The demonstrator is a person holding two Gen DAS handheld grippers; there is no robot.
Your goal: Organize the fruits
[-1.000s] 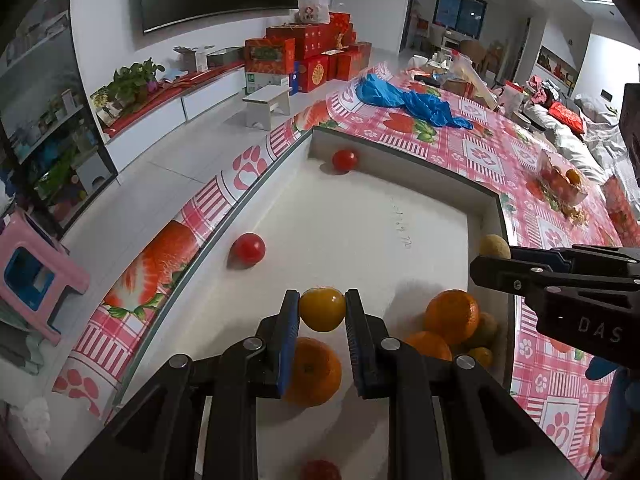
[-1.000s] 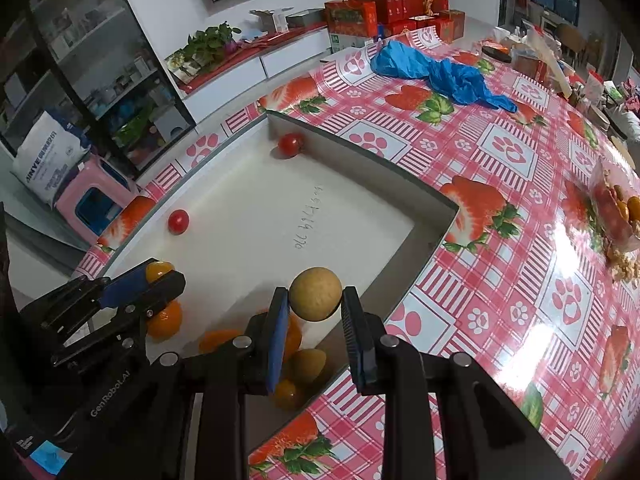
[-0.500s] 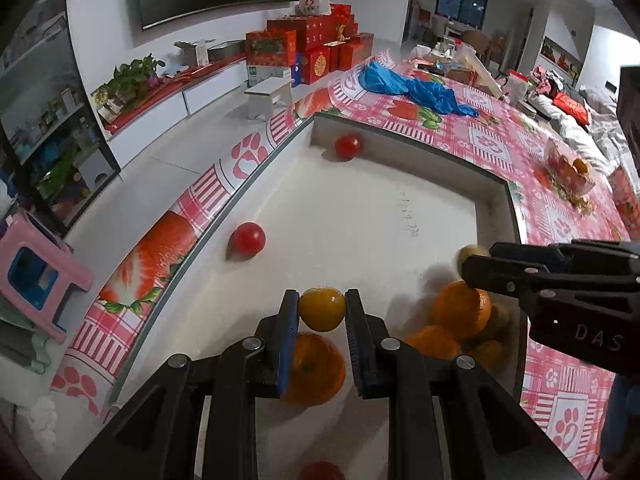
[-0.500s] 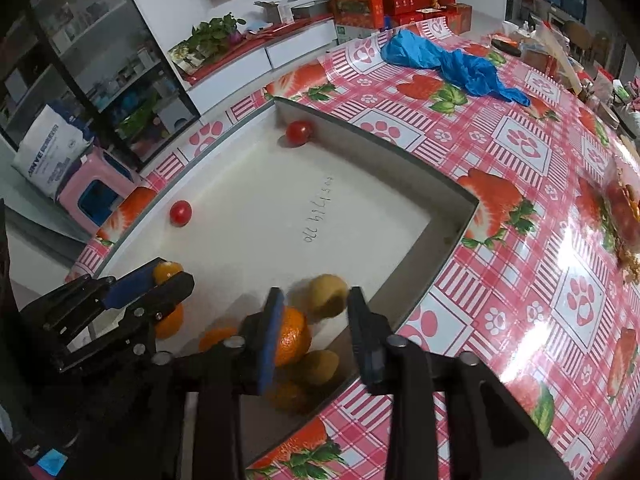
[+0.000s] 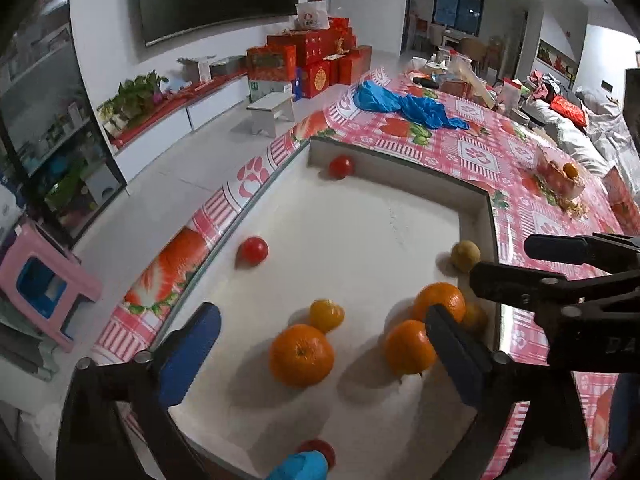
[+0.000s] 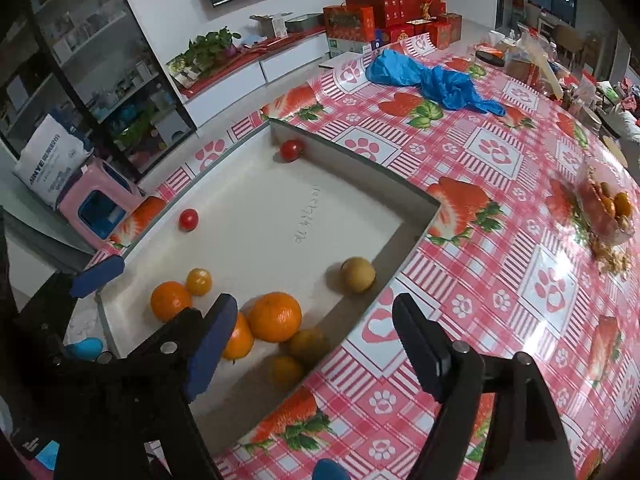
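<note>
A shallow white tray [image 5: 360,248] [image 6: 280,216] is sunk into the table. My left gripper [image 5: 320,344] is open above a small yellow-orange mandarin [image 5: 327,314] and a big orange [image 5: 301,354]. More oranges [image 5: 438,304] cluster at the tray's right wall, with a brownish-yellow fruit [image 5: 465,255] [image 6: 357,274] lying apart. My right gripper [image 6: 312,332] is open and empty over that cluster [image 6: 276,316]. Red tomatoes [image 5: 253,250] [image 5: 341,166] lie near the left wall and in the far corner.
The table wears a pink strawberry-print cloth [image 6: 500,184]. A blue plastic bag [image 6: 432,76] lies at the far end. A clear bowl of fruit [image 6: 604,204] stands on the right. A pink stool [image 5: 40,284] is on the floor to the left.
Both grippers have opened. The left let go of the small mandarin, which now sits by the big orange. The right let go of the brownish fruit, now in the tray.
</note>
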